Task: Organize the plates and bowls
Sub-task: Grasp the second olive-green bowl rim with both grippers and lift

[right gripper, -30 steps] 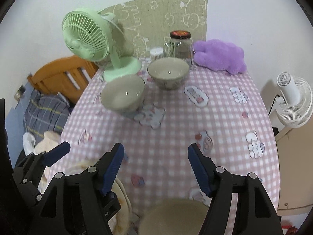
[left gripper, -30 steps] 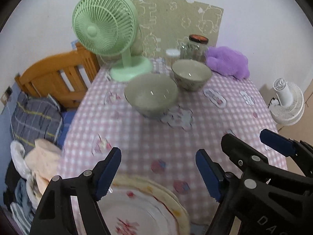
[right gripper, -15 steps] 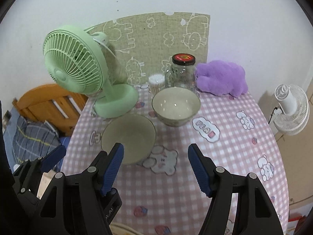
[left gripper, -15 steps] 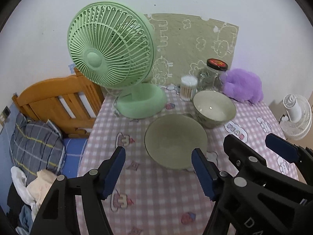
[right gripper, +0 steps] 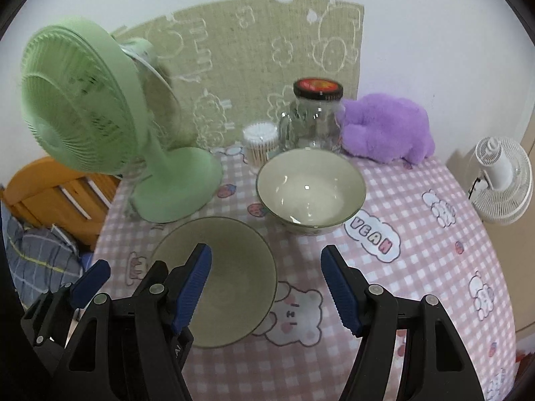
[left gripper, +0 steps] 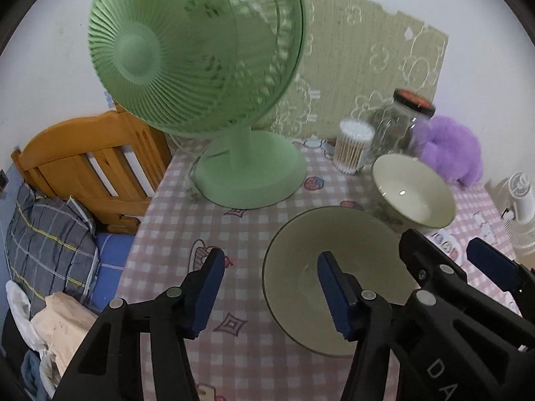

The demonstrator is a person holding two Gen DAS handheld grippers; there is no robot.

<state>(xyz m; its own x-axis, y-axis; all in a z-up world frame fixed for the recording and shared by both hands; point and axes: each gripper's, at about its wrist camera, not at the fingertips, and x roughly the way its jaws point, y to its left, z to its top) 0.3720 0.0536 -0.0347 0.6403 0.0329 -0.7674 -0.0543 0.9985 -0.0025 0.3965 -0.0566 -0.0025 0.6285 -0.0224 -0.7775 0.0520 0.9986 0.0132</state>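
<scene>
A plain olive-green bowl (left gripper: 364, 260) stands on the pink checked table, also in the right wrist view (right gripper: 234, 267). A white-lined bowl with a patterned outside (left gripper: 413, 193) stands just behind it, also in the right wrist view (right gripper: 311, 190). My left gripper (left gripper: 267, 290) is open and empty, its right finger over the green bowl's left rim. My right gripper (right gripper: 265, 287) is open and empty, its left finger over the green bowl, the white bowl beyond. The plates are out of view.
A green desk fan (left gripper: 214, 67) stands at the table's back left. A cotton swab tub (right gripper: 260, 142), a glass jar (right gripper: 316, 113) and a purple plush (right gripper: 388, 130) line the back wall. A wooden bed frame (left gripper: 90, 163) lies left, a white fan (right gripper: 501, 180) right.
Both grippers have moved forward over the table toward the bowls. The plates near the front edge have dropped out of view. Both stay open.
</scene>
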